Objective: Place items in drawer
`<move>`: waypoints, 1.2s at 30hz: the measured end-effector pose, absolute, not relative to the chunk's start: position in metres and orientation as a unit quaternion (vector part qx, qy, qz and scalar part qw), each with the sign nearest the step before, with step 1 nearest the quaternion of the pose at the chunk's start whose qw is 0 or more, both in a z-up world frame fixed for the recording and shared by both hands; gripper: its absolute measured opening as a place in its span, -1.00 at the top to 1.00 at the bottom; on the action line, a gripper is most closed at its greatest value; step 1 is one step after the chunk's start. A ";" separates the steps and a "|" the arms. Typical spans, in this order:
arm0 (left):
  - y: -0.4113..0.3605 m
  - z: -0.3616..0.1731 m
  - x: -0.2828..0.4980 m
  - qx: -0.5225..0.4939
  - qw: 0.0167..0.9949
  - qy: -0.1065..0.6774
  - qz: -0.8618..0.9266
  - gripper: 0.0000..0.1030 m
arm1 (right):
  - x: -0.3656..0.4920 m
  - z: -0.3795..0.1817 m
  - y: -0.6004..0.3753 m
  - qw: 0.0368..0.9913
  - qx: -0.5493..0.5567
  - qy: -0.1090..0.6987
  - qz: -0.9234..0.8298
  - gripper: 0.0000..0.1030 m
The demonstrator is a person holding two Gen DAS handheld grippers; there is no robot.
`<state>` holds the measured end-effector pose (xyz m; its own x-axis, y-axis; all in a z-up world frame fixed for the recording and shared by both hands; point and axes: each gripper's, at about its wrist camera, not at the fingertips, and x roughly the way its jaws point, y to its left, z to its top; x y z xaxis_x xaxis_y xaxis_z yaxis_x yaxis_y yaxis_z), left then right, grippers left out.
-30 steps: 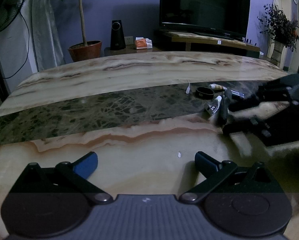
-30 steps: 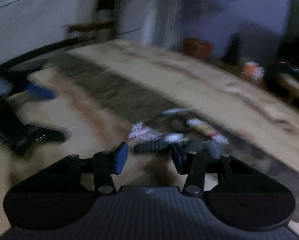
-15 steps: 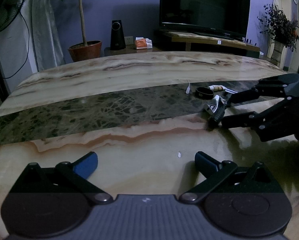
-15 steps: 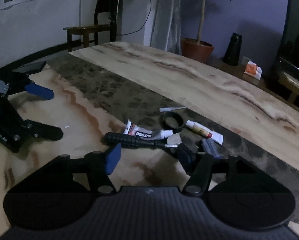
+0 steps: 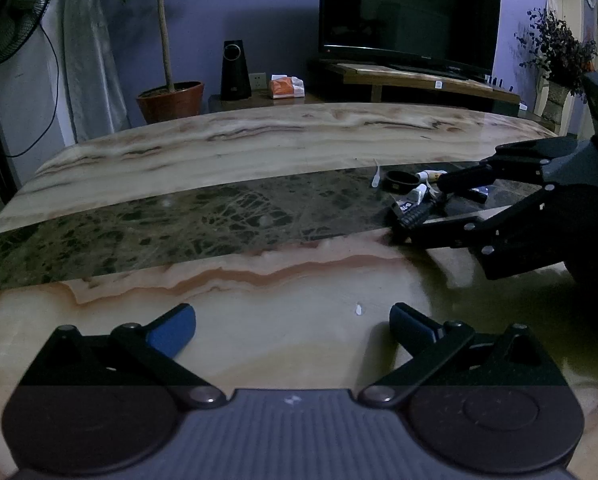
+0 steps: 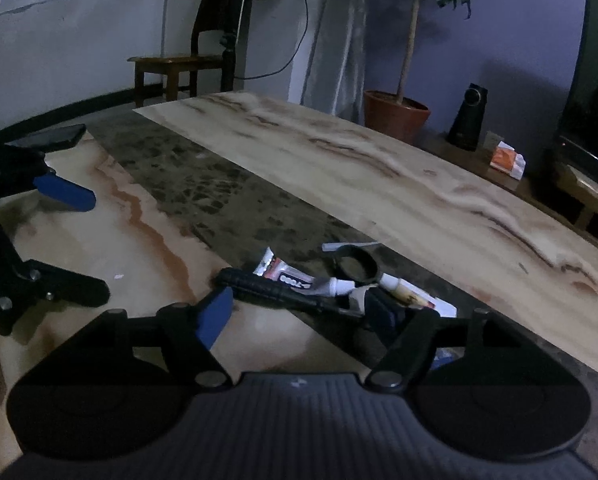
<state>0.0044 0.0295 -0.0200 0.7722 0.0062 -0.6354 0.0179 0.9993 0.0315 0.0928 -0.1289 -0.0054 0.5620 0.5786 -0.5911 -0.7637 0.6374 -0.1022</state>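
A cluster of small items lies on the marble table (image 6: 339,152): a black-handled screwdriver (image 6: 267,286), a white glue tube (image 6: 295,279), a black ring (image 6: 357,266) and a small tube (image 6: 403,291). My right gripper (image 6: 303,312) is low over them with its jaws opening. The screwdriver's shaft runs between the blue pads, which do not press on it. From the left wrist camera, the right gripper (image 5: 423,210) straddles the screwdriver (image 5: 413,218) at the right. My left gripper (image 5: 293,320) hovers open over bare marble, holding nothing. No drawer shows.
A white strip (image 6: 347,245) lies beyond the ring. Past the table stand a potted plant (image 5: 171,100), a speaker (image 5: 235,70), a television (image 5: 407,12) and a wooden chair (image 6: 187,60). My left gripper (image 6: 87,244) is at the left of the right wrist view.
The right gripper swung in, steadied, and edged closer over the screwdriver while its jaws spread wider. The left gripper has kept still.
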 end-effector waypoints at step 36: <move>0.029 -0.020 0.004 0.018 0.941 0.338 -0.003 -0.99 | 0.096 -0.003 -0.113 0.838 -0.210 0.252 0.436 0.71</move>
